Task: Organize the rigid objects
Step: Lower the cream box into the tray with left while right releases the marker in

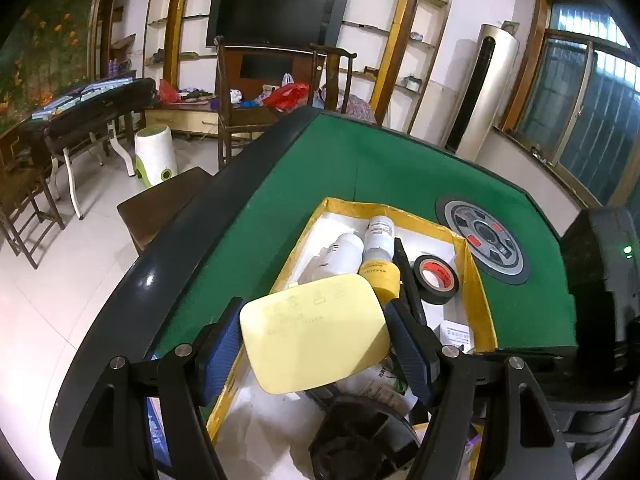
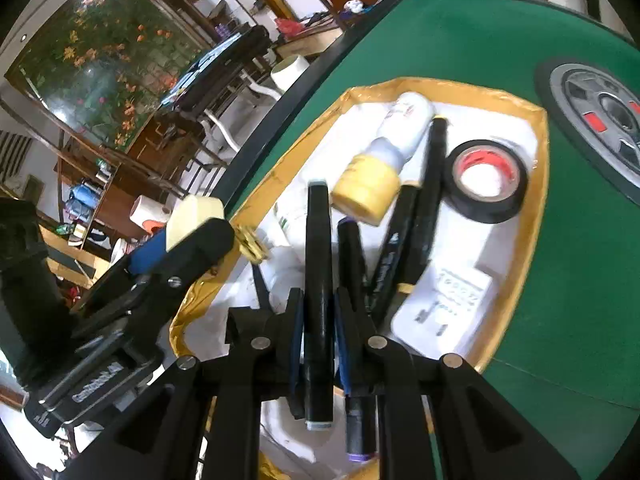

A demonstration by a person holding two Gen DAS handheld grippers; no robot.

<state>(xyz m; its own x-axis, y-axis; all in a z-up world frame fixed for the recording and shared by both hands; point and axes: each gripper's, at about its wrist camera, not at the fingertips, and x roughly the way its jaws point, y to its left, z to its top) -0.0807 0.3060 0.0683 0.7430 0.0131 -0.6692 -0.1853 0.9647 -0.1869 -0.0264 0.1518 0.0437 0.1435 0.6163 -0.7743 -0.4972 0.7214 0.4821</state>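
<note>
My left gripper [image 1: 314,334] is shut on a pale yellow plastic case [image 1: 314,338] and holds it over the near end of a gold-rimmed white tray [image 1: 478,292]. The case and that gripper also show at the left of the right wrist view [image 2: 196,210]. My right gripper [image 2: 318,304] is shut on a black marker [image 2: 318,280], held lengthwise over the same tray [image 2: 536,200]. In the tray lie a yellow-capped bottle [image 2: 384,160], a black tape roll [image 2: 486,178], more black markers [image 2: 420,208] and a white charger [image 2: 444,304].
The tray sits on a green felt mahjong table [image 1: 360,164] with a round centre console [image 1: 486,238]. A second white bottle [image 1: 342,254] lies in the tray. A dark fan-like object [image 1: 360,440] lies near my left gripper. A stool [image 1: 160,200] stands beside the table.
</note>
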